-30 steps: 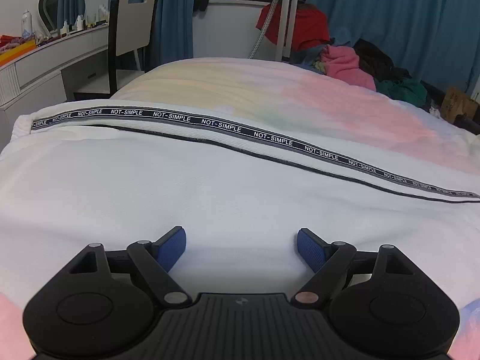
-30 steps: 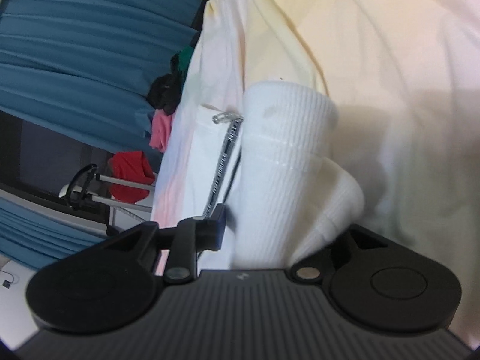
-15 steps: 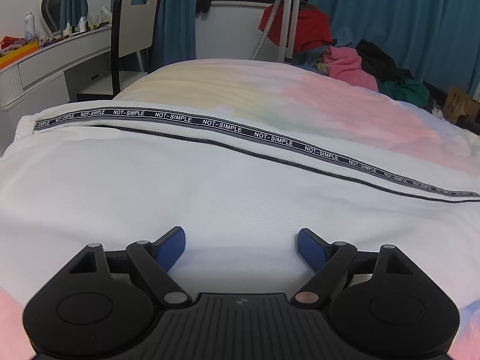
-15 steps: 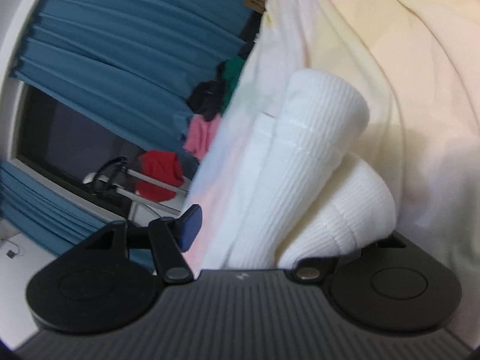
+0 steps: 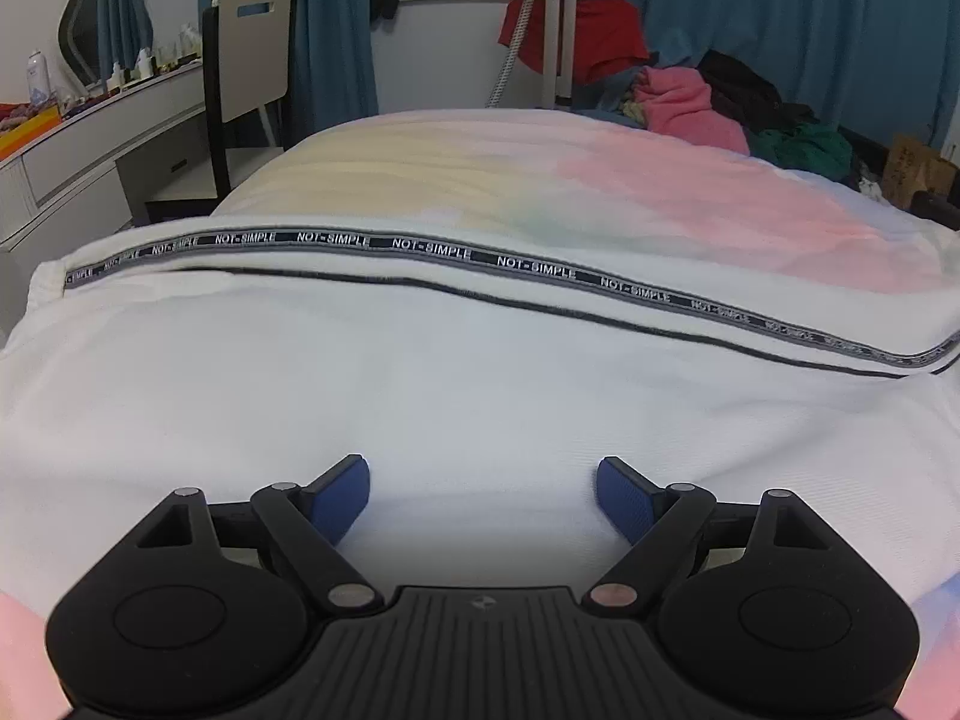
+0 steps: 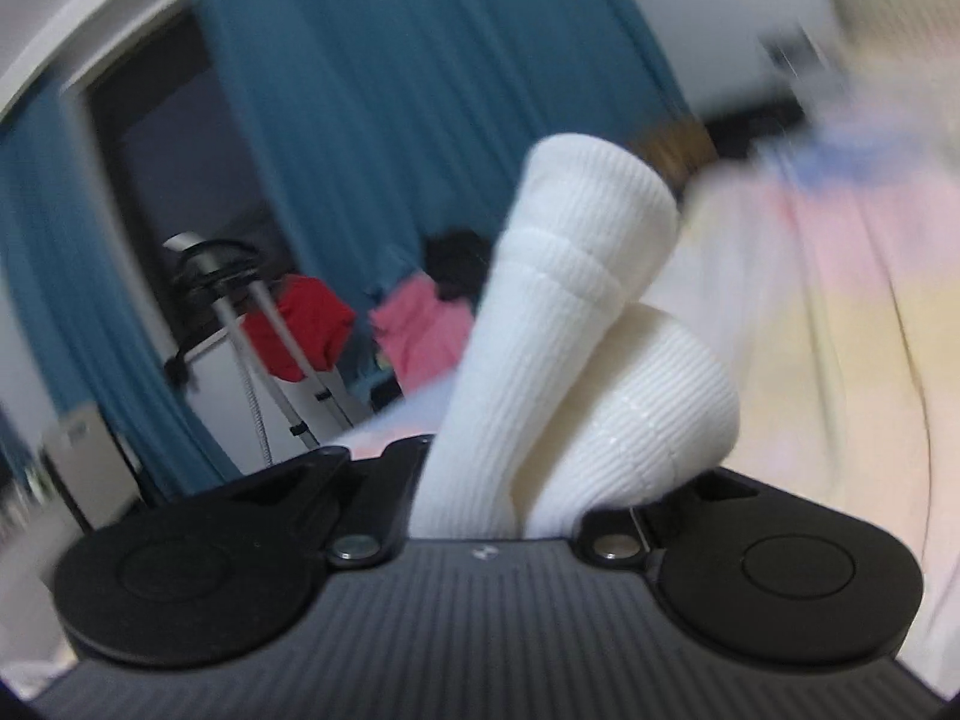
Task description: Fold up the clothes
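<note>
A white garment lies spread flat on the bed, with a black tape stripe printed "NOT-SIMPLE" running across its far side. My left gripper hovers just over the near part of the cloth, open, with nothing between its blue pads. In the blurred right wrist view, two white ribbed cuffs stick up from between the jaws of my right gripper. Those jaws are closing and pinch the cuffs at their base. The pads are hidden behind the fabric.
The bed cover is pastel pink and yellow. A chair and a desk stand at the left. A clothes pile and a red garment on a stand sit before the blue curtains. A cardboard box is at the far right.
The right gripper has risen and rolled with the ribbed cuffs, now facing the curtains instead of the bed. Its left finger swung wide, then came in against the cuffs. The left gripper stayed put.
</note>
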Demonstrator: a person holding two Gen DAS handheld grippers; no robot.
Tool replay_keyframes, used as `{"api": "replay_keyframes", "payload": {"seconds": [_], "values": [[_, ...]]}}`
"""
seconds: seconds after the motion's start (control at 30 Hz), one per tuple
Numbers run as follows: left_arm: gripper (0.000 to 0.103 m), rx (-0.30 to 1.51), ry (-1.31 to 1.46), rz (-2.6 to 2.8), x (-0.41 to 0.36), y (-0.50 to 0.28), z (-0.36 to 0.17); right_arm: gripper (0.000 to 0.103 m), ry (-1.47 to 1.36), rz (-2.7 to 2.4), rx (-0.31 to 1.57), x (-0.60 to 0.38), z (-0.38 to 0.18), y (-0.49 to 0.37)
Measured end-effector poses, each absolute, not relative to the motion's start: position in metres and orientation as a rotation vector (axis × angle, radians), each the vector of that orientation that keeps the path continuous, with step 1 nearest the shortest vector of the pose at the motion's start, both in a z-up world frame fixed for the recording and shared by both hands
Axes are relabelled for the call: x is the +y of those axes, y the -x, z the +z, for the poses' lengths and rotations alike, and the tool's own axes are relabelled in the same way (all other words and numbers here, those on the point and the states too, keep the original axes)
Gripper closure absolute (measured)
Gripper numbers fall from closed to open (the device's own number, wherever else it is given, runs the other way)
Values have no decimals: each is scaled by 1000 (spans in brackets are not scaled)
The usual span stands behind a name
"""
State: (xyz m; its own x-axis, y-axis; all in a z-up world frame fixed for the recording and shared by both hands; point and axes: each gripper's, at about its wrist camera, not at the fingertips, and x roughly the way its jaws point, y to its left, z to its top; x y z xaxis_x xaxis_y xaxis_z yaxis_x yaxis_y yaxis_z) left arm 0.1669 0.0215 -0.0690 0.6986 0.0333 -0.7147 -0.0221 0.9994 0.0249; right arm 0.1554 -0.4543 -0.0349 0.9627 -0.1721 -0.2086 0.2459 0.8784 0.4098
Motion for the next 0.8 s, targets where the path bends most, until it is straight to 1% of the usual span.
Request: {"api": "replay_keyframes", "payload": {"seconds": [0.1,0.23,0.3,0.37,0.43,0.5,0.53,0.6,0.8], "values": [[18,768,-39,40,23,-163,-57,89,-254,-161,88,-388,-7,-151],[18,654,-19,43,32,-149,-29,89,2,-54,35,-290,-2,-150],[16,606,18,53,44,-144,-20,89,114,-13,68,-241,-16,-154],[15,558,55,63,55,-139,-11,89,213,36,133,-198,-42,-160],[15,514,90,71,66,-134,-2,89,277,89,246,-161,-77,-167],[15,518,106,67,73,-134,-3,89,342,151,373,-131,-114,-173],[15,519,118,65,75,-134,-4,88,389,147,397,-119,-129,-172],[15,527,152,59,80,-135,-6,88,495,114,361,-104,-143,-166],[15,523,267,14,92,-138,-9,88,459,144,319,-90,-115,-159]]}}
